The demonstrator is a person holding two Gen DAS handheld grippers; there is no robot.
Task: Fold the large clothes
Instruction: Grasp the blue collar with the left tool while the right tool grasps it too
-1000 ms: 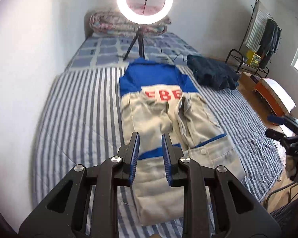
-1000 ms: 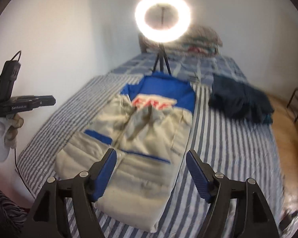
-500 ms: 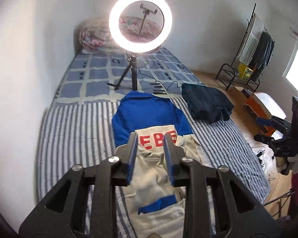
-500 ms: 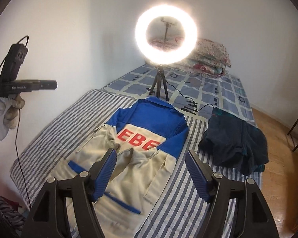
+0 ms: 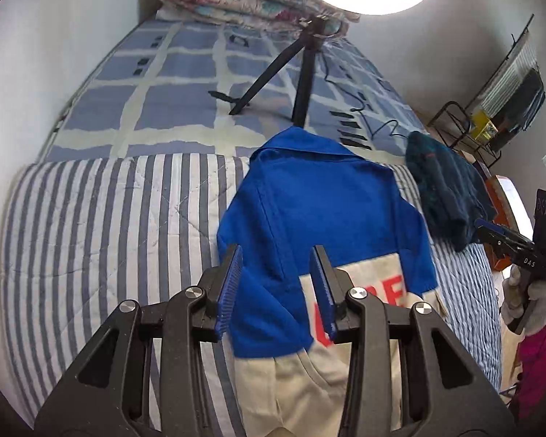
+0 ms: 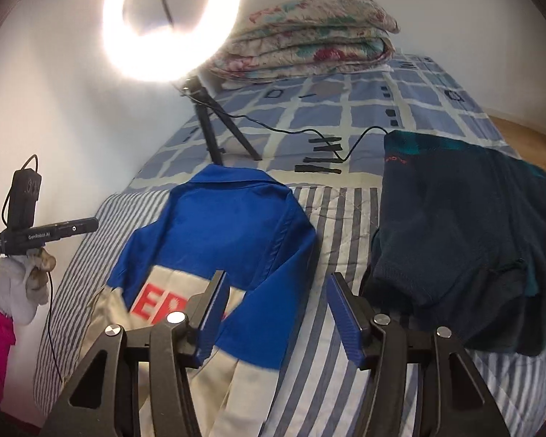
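A: Where's the jacket [image 5: 320,218] lying?

B: Flat on the striped bed [image 5: 102,240], straight ahead of and under both pairs of jaws, long axis running away toward the collar.

A: Left gripper [image 5: 276,284]?

B: Over the near-side blue shoulder, jaws part open and widening, nothing pinched.

A: Right gripper [image 6: 276,309]?

B: Astride the other blue sleeve edge, jaws wider but narrowing, cloth between them, not gripped. Each equally near its own shoulder.

A: Beyond the jaws?

B: Ring light [image 6: 173,22] on the bed, dark sweater [image 6: 466,240] right of the right jaws.
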